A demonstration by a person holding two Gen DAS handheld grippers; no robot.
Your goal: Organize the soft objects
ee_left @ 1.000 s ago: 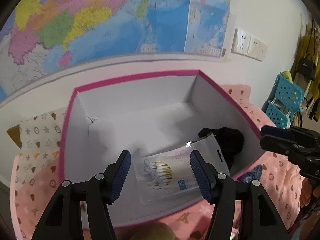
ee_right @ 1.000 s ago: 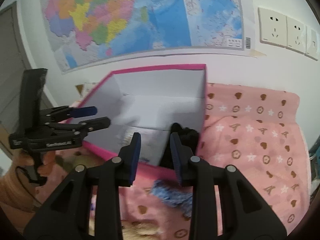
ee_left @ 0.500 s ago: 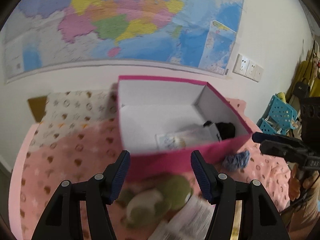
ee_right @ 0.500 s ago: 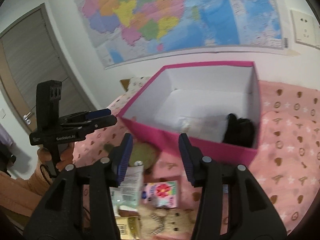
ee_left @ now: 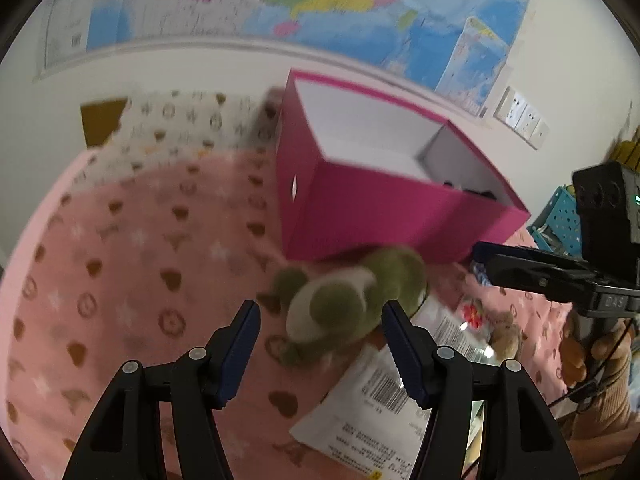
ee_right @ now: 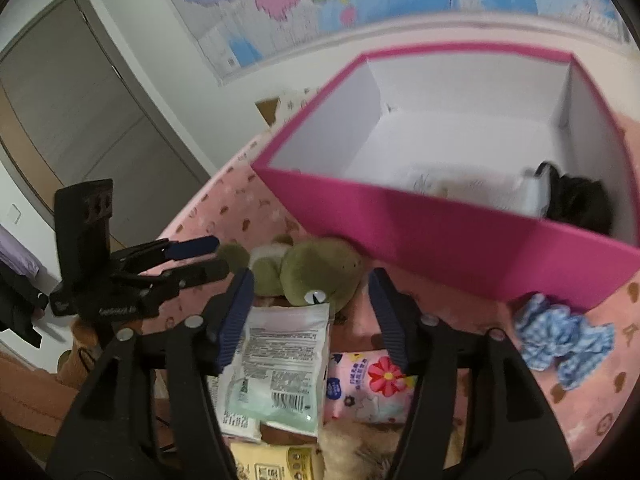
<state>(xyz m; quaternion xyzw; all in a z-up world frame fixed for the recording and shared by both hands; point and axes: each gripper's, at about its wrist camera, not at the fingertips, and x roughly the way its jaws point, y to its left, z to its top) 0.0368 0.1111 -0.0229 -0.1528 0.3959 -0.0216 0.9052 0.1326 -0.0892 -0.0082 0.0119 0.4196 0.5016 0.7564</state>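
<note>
Both grippers, left (ee_left: 320, 336) and right (ee_right: 310, 300), hang open and empty over a green plush frog (ee_right: 308, 270) lying against the pink box's (ee_right: 460, 236) front wall on the pink blanket (ee_left: 120, 260); the right's jaws have just been opening. Squeezing its body squarely should prevent slipping.

— What is seen ahead of the tools?
— A colourful paper wall map (ee_left: 360, 12) on a white wall, white sockets (ee_left: 522, 122) to its right.
— And left?
— A grey door (ee_right: 80, 120).
</note>
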